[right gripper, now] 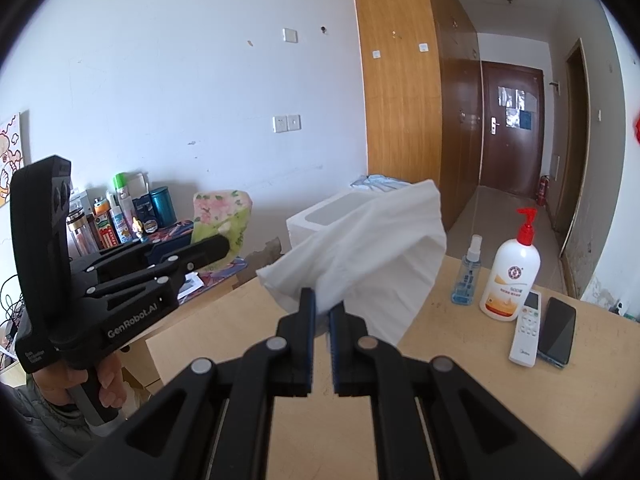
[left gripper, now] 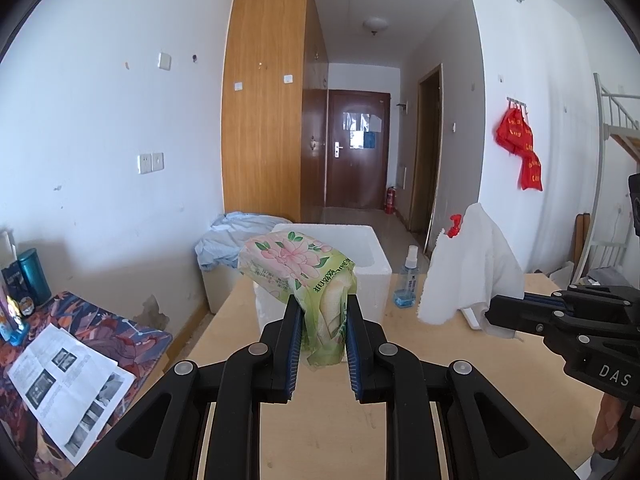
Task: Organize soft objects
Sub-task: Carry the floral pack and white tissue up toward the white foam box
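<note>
The left gripper (left gripper: 323, 312) has its jaws clamped on the lower end of a green floral tissue pack (left gripper: 298, 268), which is raised above the wooden surface (left gripper: 400, 392) in front of a white foam box (left gripper: 360, 256). The right gripper (right gripper: 323, 312) has its jaws pressed together on a fold of a white cloth (right gripper: 372, 252), also lifted clear of the surface. In the left wrist view the cloth hangs to the right of the foam box. A small blue spray bottle (right gripper: 468, 276), a white pump bottle (right gripper: 512, 276), a remote control (right gripper: 527, 328) and a dark phone (right gripper: 557, 330) sit at the far right of the surface. A crumpled light-blue fabric (left gripper: 228, 240) lies behind the foam box on the left.
</note>
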